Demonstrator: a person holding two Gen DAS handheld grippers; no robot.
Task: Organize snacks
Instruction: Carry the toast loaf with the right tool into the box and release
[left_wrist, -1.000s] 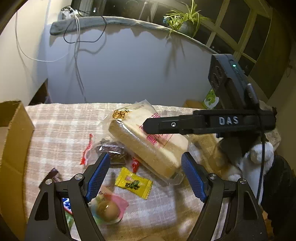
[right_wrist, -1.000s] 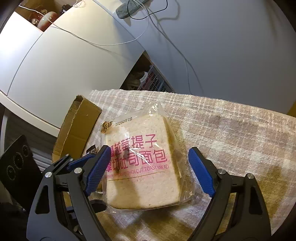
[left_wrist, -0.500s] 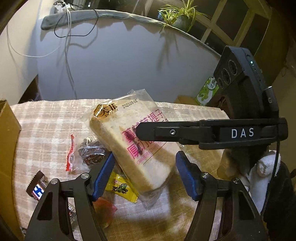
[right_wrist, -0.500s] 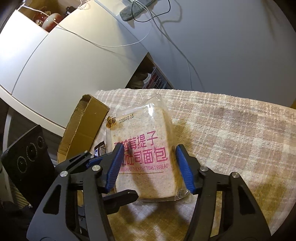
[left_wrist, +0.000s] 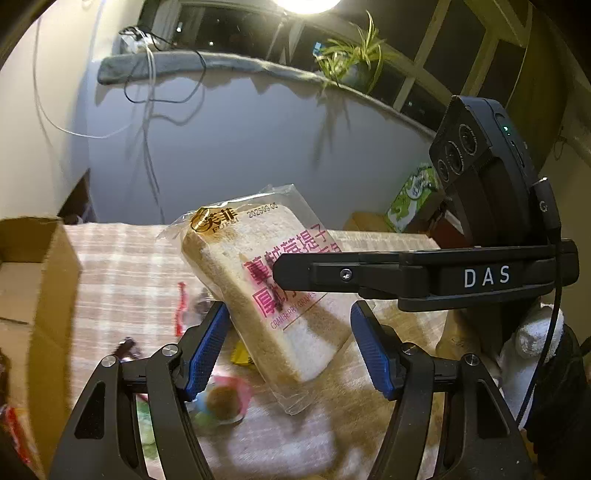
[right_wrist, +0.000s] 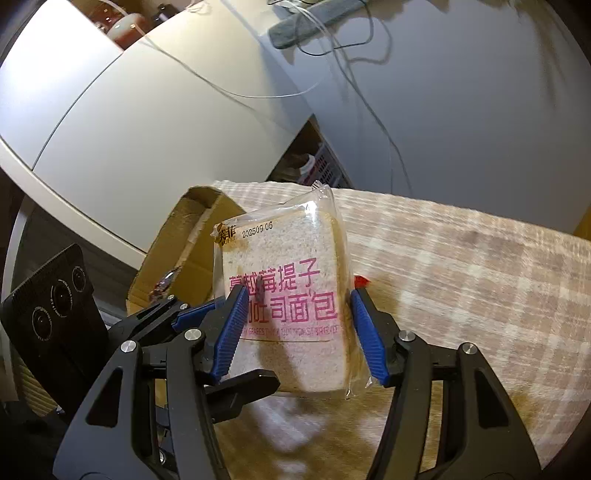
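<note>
A clear bag of sliced toast bread (left_wrist: 236, 251) with pink print hangs tilted above the checked tablecloth (left_wrist: 122, 258). My left gripper (left_wrist: 289, 308) is shut on its lower part, blue pads against both sides. My right gripper (right_wrist: 299, 291) is shut on the same bread bag (right_wrist: 288, 243), one pad on each edge. One black finger (left_wrist: 406, 275) of the right gripper crosses in front of the bread in the left wrist view. Small snacks lie blurred on the cloth below: a red wrapper (left_wrist: 181, 310), a yellow packet (left_wrist: 240, 354) and a pink cup (left_wrist: 221, 398).
An open cardboard box (left_wrist: 37, 266) stands at the left end of the table, also seen as the box (right_wrist: 184, 251) behind the bread. A white wall with hanging cables runs behind the table. A green carton (left_wrist: 410, 203) sits past the far right corner.
Both grippers closed onto the bread bag, which lay flat on the cloth a second ago. It has since risen off the table and tilted up, and both hands moved up with it.
</note>
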